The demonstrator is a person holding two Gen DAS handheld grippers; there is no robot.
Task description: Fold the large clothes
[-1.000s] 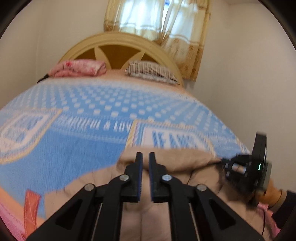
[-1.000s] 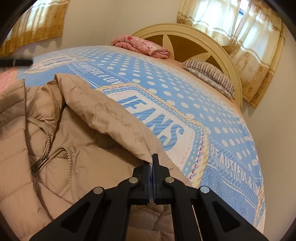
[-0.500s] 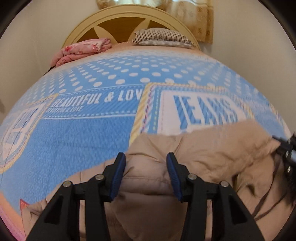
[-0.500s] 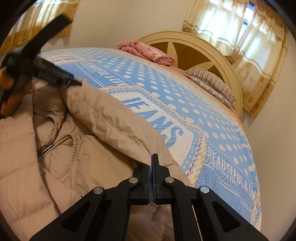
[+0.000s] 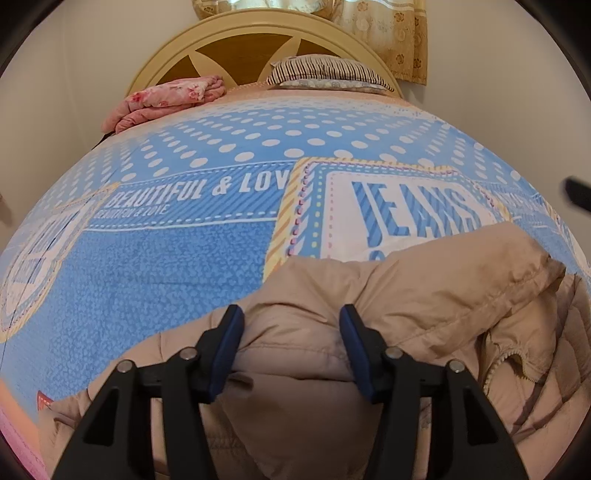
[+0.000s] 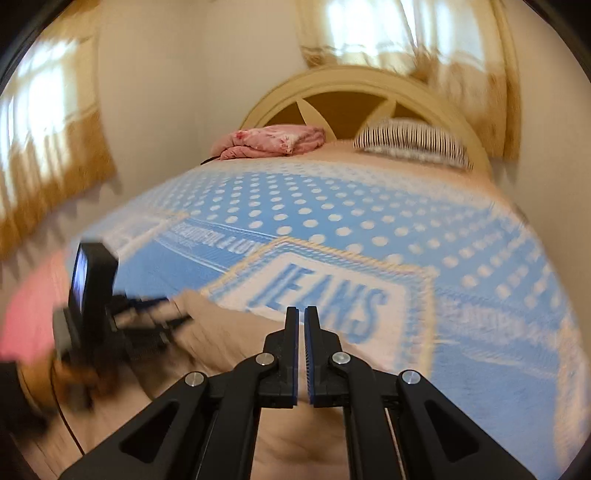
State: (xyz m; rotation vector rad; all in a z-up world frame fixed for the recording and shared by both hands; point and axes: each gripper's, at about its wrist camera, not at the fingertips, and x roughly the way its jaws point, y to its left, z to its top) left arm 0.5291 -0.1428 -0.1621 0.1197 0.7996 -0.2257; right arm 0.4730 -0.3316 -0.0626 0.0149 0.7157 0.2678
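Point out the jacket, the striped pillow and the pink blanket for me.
jacket (image 5: 424, 295), left wrist view, on the folded sleeve.
striped pillow (image 5: 325, 70), left wrist view, on its top.
pink blanket (image 6: 273, 138), right wrist view, on its folded top.

A bed (image 5: 155, 266) fills the room, spread with a blue cover printed with white dots and the word "JEANS". Its arched cream headboard (image 5: 258, 48) stands against a plain pale wall (image 5: 491, 74). A striped pillow (image 5: 325, 72) and a folded pink blanket (image 5: 166, 99) lie at the head. Daylight glows through patterned yellow curtains (image 6: 406, 33).
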